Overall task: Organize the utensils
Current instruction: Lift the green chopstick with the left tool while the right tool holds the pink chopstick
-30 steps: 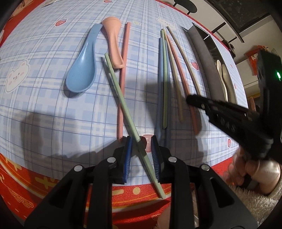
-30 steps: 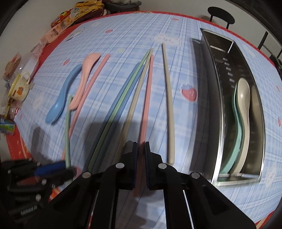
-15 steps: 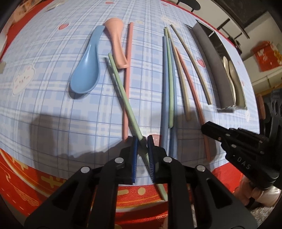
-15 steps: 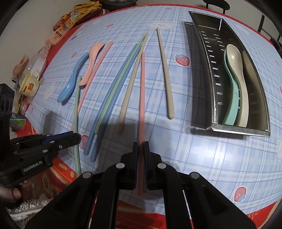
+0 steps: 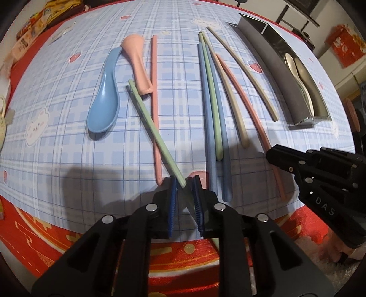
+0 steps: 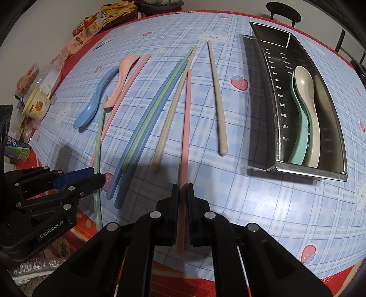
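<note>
My left gripper (image 5: 184,182) is shut on a green chopstick (image 5: 151,123) that slants across a pink chopstick (image 5: 155,96) near the table's front edge. My right gripper (image 6: 182,188) is shut on another pink chopstick (image 6: 186,118) and holds it above the cloth. It also shows in the left wrist view (image 5: 281,157). A blue spoon (image 5: 104,96) and a pink spoon (image 5: 137,61) lie at the left. Blue, green and beige chopsticks (image 6: 146,128) lie in the middle. A steel tray (image 6: 263,96) at the right holds a beige spoon (image 6: 308,100) and a teal spoon (image 6: 299,137).
The table has a blue checked cloth (image 6: 240,194) with a red edge. A yellow mug (image 6: 37,104) and snack packets (image 6: 91,25) sit at the far left. A black chair (image 6: 283,11) stands behind the table.
My left gripper closed on the green chopstick. My right gripper drew back toward the front edge and lifted the pink chopstick with it.
</note>
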Action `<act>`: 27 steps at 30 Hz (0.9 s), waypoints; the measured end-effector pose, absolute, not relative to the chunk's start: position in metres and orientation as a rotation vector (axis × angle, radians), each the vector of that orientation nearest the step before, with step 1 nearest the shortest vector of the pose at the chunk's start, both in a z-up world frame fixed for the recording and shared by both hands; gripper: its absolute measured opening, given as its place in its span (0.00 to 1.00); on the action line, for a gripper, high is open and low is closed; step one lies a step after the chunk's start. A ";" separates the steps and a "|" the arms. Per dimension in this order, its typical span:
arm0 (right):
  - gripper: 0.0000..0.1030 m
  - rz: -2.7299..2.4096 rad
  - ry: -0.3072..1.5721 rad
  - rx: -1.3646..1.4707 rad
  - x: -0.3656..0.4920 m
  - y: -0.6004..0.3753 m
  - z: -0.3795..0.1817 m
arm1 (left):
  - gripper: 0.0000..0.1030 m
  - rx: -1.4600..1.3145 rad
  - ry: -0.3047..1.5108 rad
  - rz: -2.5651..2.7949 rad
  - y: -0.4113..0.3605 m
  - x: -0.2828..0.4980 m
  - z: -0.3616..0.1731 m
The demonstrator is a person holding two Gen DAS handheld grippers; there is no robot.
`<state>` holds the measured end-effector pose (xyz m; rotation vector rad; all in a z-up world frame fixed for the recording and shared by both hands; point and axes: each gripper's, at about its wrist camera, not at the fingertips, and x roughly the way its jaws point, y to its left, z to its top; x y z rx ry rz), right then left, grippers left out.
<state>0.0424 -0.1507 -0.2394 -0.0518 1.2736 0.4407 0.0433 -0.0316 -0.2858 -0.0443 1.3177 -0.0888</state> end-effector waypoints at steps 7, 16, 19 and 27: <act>0.07 0.434 1.276 -0.037 0.043 -0.151 -0.240 | 0.21 0.001 1.315 -0.084 -0.037 0.048 -0.288; 0.07 0.439 1.263 -0.017 0.042 -0.155 -0.241 | 0.19 0.014 1.306 -0.083 -0.043 0.045 -0.286; 0.07 0.442 1.258 -0.022 0.041 -0.154 -0.240 | 0.18 -0.008 1.305 -0.090 -0.038 0.044 -0.286; 0.07 0.461 1.286 0.096 0.037 -0.169 -0.242 | 0.10 -0.161 1.318 -0.078 -0.007 0.040 -0.286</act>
